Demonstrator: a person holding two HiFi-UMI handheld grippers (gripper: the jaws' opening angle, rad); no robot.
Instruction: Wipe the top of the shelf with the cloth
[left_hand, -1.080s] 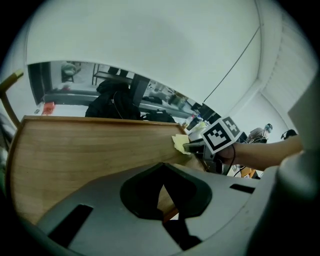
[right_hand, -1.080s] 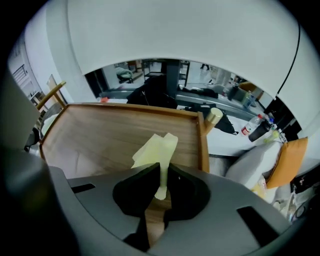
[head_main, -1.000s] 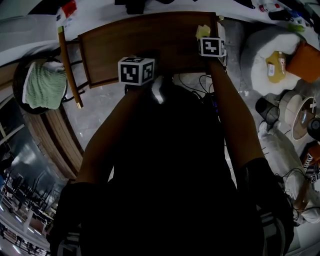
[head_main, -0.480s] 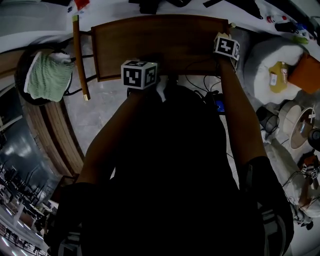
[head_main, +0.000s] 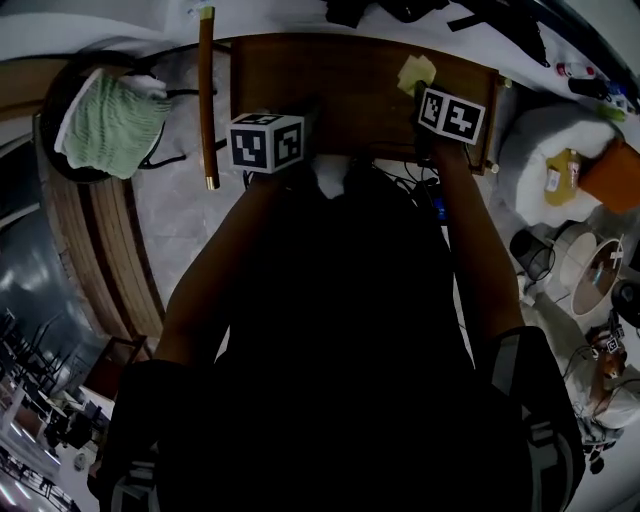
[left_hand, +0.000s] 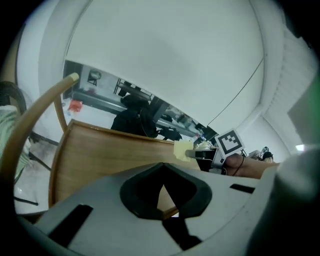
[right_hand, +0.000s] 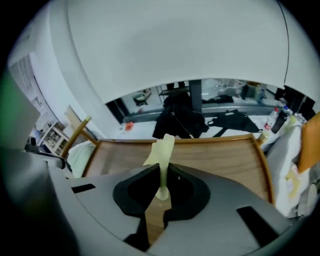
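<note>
The right gripper (right_hand: 161, 194) pinches the yellow cloth (right_hand: 162, 150) over the wooden shelf (right_hand: 225, 157). The left gripper (left_hand: 163, 195) is closed and empty.

On my feed I see a green towel (head_main: 110, 125) draped over a dark round seat (head_main: 50, 160) at far left, a wooden pole (head_main: 205, 95) just beside it, and a yellow bottle (head_main: 560, 172) resting on a white cushion (head_main: 530, 135) at right.

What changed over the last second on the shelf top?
The right gripper, shut on the yellow cloth, slid it to the right end of the shelf, then back slightly left. The left gripper stayed shut and empty over the front edge.
</note>
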